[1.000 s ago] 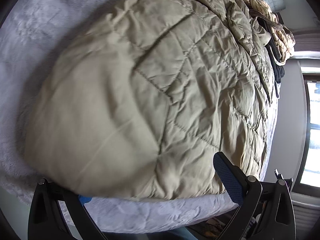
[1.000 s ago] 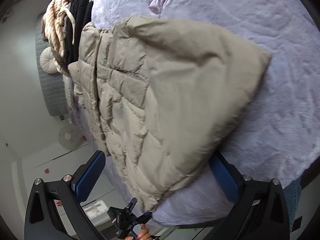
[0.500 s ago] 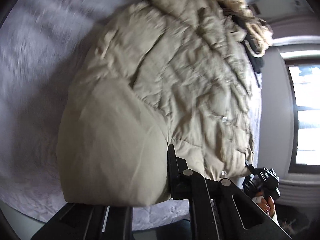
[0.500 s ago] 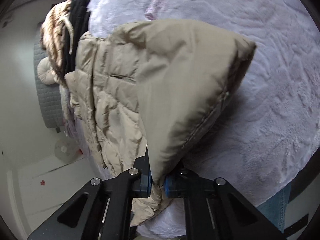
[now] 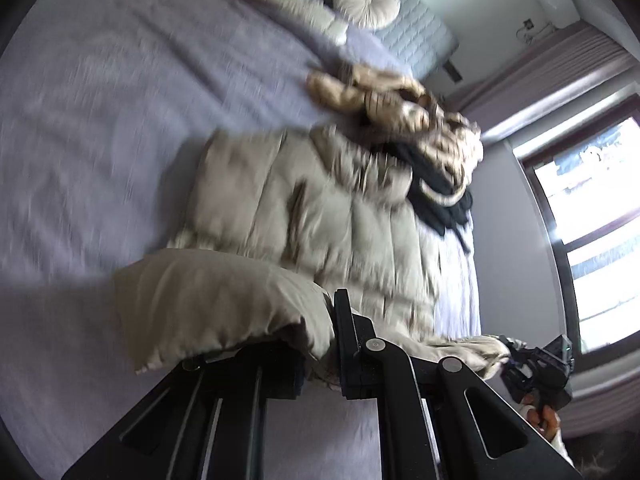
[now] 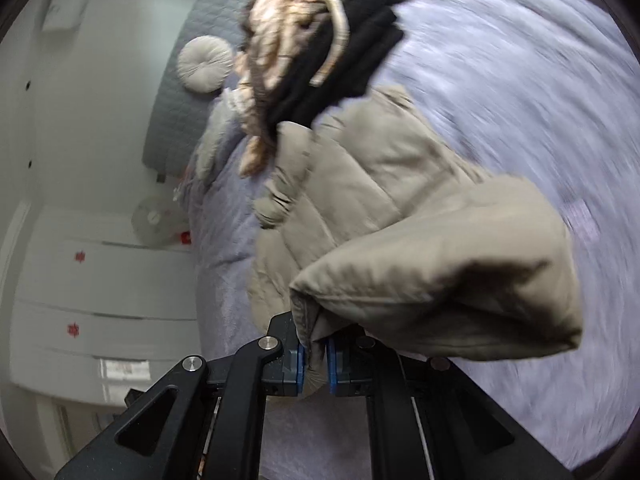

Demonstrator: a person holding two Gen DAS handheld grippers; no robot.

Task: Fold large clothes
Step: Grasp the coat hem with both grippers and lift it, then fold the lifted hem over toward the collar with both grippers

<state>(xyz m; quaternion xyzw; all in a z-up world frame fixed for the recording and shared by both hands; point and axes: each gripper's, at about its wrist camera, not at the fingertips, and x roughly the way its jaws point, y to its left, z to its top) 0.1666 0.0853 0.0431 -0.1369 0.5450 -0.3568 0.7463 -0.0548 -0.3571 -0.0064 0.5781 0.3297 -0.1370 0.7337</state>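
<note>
A beige quilted puffer coat [image 5: 320, 208] lies lengthwise on the lilac bed cover [image 5: 100, 140]. My left gripper [image 5: 316, 356] is shut on the coat's near hem corner, which bulges up over the fingers and hides the left one. In the right wrist view the same coat [image 6: 380, 184] rises from the bed toward me. My right gripper [image 6: 316, 364] is shut on the other hem corner, the cloth pinched between its blue pads [image 6: 298, 364]. Both corners hang lifted above the bed. The right gripper and the hand holding it show at the lower right of the left wrist view.
A heap of tan knit and black clothes [image 6: 320, 40] lies past the coat's far end. A round cream cushion [image 5: 366, 2] leans on the grey padded headboard [image 5: 420, 28]. White drawers [image 6: 100, 280] stand to the bed's side. A bright window [image 5: 592, 220] is on the other side.
Both grippers went from wide open around the hem to shut on its corners. Both then rose, lifting the hem off the bed and bringing the far end of the bed into view.
</note>
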